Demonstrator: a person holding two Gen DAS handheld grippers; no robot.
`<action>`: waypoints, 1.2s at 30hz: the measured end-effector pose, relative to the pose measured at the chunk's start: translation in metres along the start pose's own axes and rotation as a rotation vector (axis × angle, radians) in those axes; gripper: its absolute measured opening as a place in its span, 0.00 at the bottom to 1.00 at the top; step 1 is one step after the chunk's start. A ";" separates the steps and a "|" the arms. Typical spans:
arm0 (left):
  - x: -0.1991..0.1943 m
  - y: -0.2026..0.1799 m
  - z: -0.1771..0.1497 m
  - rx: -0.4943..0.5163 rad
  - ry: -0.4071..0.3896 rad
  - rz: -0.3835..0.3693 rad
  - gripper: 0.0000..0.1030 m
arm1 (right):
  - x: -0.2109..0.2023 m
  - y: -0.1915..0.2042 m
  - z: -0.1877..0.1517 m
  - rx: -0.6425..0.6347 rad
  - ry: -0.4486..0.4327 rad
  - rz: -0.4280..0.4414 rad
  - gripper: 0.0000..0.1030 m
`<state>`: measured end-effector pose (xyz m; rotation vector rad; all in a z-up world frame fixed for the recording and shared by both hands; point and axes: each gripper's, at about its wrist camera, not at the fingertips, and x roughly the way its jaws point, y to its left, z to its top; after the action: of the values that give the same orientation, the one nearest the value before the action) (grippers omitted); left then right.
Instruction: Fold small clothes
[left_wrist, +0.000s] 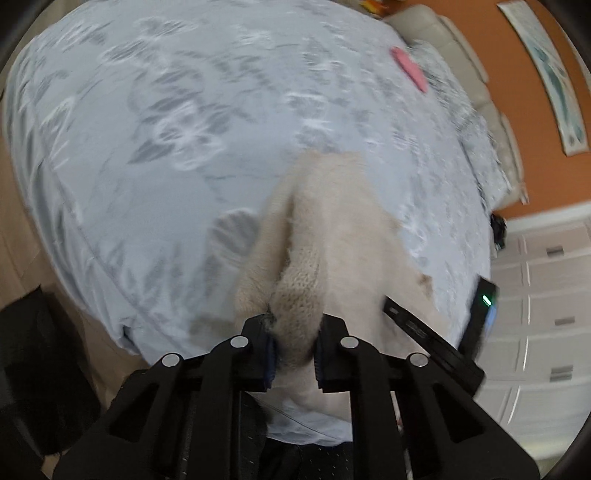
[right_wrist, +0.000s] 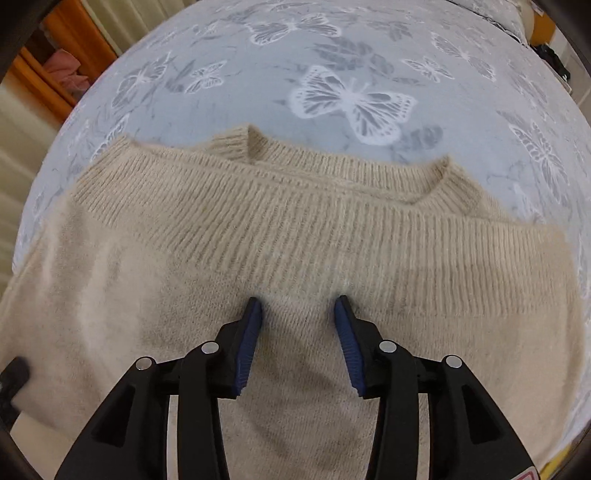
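A small beige knitted sweater lies on a pale blue bedspread with butterfly print. In the right wrist view its ribbed hem is folded up over the body, with the neckline behind it. My right gripper is open, its blue-padded fingers resting on the sweater. In the left wrist view my left gripper is shut on a bunched part of the sweater and holds it lifted above the bed. The other gripper's black body shows to the right.
A pink item lies on the far side of the bed. A beige headboard stands against an orange wall. White drawers stand at the right. A wooden shelf with pink cloth is at the left.
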<state>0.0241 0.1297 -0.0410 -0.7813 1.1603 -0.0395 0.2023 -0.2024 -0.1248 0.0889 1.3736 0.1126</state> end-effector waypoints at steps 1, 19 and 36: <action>-0.002 -0.008 -0.002 0.022 0.001 -0.011 0.13 | -0.008 -0.006 -0.001 0.025 -0.016 0.038 0.41; 0.081 -0.213 -0.157 0.713 0.190 -0.034 0.15 | -0.114 -0.214 -0.177 0.526 -0.242 0.257 0.41; 0.003 -0.150 -0.158 0.649 0.065 -0.005 0.76 | -0.077 -0.147 -0.125 0.479 -0.070 0.502 0.75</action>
<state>-0.0524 -0.0666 0.0153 -0.2071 1.1140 -0.4271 0.0689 -0.3581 -0.0935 0.8322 1.2601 0.1956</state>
